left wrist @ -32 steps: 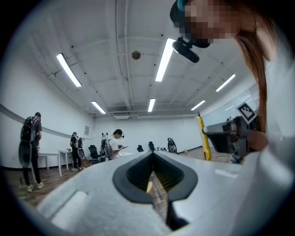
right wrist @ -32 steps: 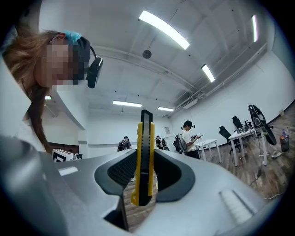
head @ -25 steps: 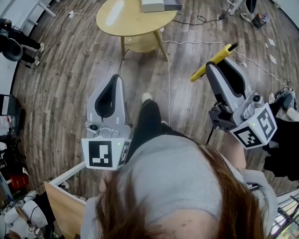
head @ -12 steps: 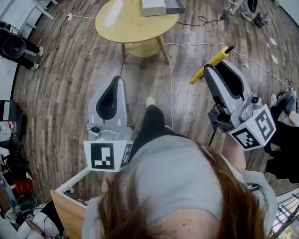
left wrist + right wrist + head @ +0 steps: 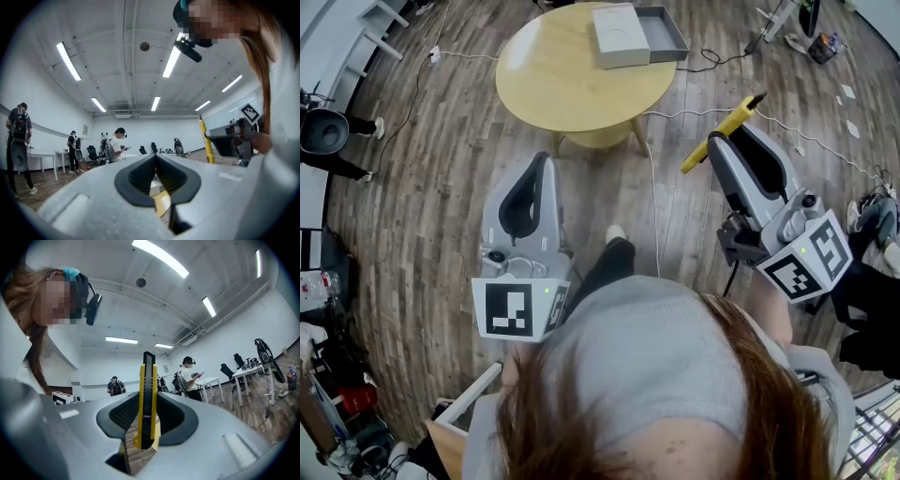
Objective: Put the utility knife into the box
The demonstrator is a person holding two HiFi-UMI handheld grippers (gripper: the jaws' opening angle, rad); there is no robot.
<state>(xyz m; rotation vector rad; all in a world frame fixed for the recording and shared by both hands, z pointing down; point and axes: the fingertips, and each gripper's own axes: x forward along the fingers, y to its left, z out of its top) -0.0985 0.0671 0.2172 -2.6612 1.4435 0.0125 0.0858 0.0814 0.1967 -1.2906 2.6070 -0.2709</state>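
Note:
The yellow utility knife (image 5: 721, 131) sticks out forward from my right gripper (image 5: 728, 141), which is shut on it. In the right gripper view the knife (image 5: 148, 376) stands upright between the pads of the right gripper (image 5: 149, 397). My left gripper (image 5: 546, 161) is held level beside it, jaws closed with nothing between them; its tips meet in the left gripper view too (image 5: 155, 157). The box, a white part (image 5: 619, 36) beside a grey tray (image 5: 667, 34), lies at the far side of a round wooden table (image 5: 553, 80) ahead of both grippers.
White and black cables (image 5: 694, 111) trail over the wood floor to the right of the table. The person's leg and shoe (image 5: 615, 234) show between the grippers. Other people (image 5: 118, 143) and desks stand farther off in the room. Clutter lies along the left edge (image 5: 323, 131).
Both grippers have moved forward toward the round table, which now shows more fully and nearer in the head view. The knife stays clamped in the right gripper.

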